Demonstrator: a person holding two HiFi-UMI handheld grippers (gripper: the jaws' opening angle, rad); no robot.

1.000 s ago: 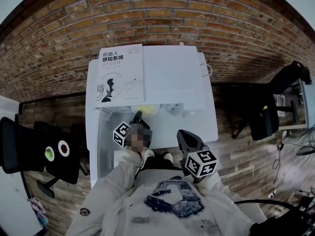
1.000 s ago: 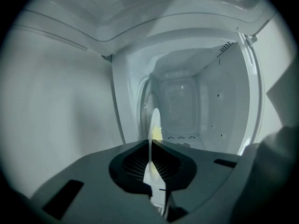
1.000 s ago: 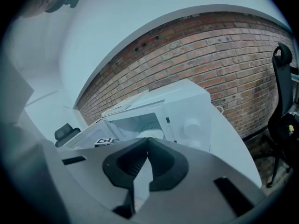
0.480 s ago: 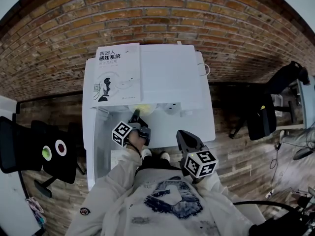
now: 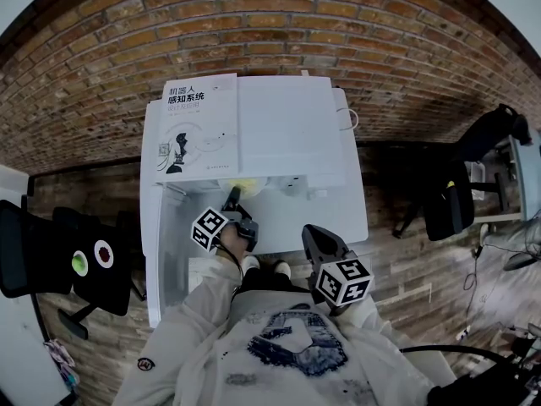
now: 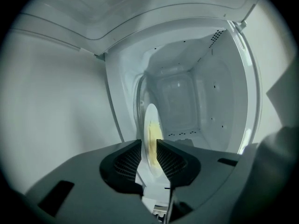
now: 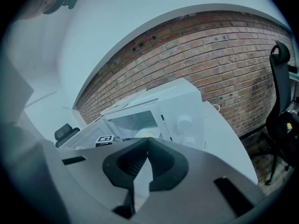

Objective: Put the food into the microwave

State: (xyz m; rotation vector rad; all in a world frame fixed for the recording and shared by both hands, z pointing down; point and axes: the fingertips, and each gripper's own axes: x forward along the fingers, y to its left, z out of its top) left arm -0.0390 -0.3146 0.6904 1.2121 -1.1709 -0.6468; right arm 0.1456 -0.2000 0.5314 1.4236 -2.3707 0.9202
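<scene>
- Over the last second your left gripper (image 5: 233, 200) has edged a little farther toward the open microwave (image 5: 287, 125). Over the last half second it has barely moved.
- I judge that the carry is almost done and that only setting down and letting go remain.
- Your left jaws are clamped on the near rim of the white plate (image 6: 150, 125). They are only a plate's thickness apart.
- The plate carries the yellow food (image 6: 153, 135) and reaches past the door frame into the white cavity (image 6: 182, 101). I cannot tell whether it rests on the cavity floor yet.
- The door (image 5: 155, 252) hangs open on the left, clear of your arm.
- Your right gripper (image 7: 147, 143) hangs back, near your body and to the right. Its jaws are pressed together with nothing between them.
</scene>
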